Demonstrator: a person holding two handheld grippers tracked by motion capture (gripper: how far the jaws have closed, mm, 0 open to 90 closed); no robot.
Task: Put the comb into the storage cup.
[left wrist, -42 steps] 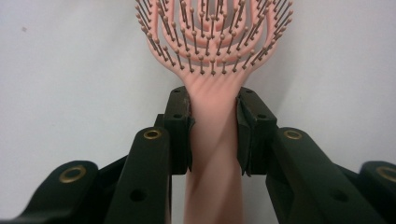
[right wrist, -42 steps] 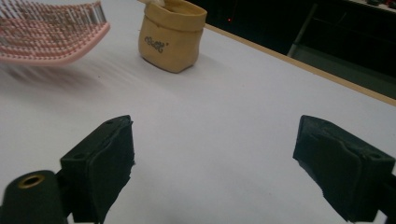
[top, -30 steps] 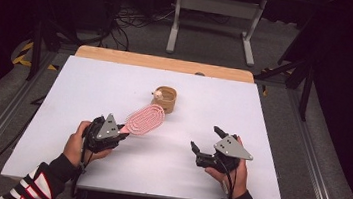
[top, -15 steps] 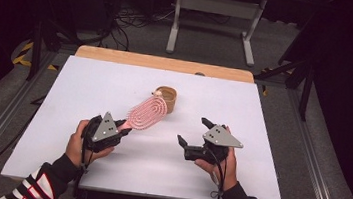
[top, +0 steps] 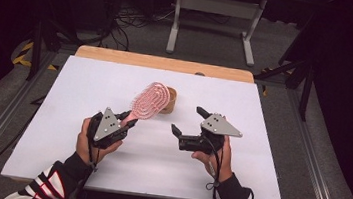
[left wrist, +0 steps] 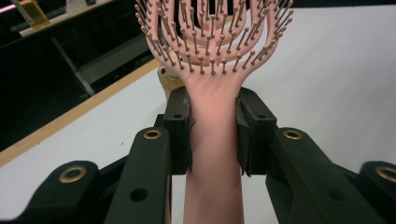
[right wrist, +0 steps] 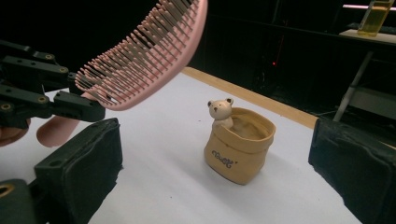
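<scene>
- Jaws first: the left gripper (top: 129, 123) is clamped on the pink hairbrush (top: 149, 100) handle, both pads squeezing it, while the right gripper (top: 188, 122) has its jaws spread wide with nothing between them.
- Biggest thing out there, the white table (top: 272, 120), with a wooden strip (top: 163, 63) along its far edge.
- Hairbrush head is up off the surface, tilted up and away, bristles facing the right gripper.
- Smallest: a tan pot (right wrist: 239, 144) with a little bear figure (right wrist: 220, 112) at its rim, standing upright on the table just beyond the brush head.
</scene>
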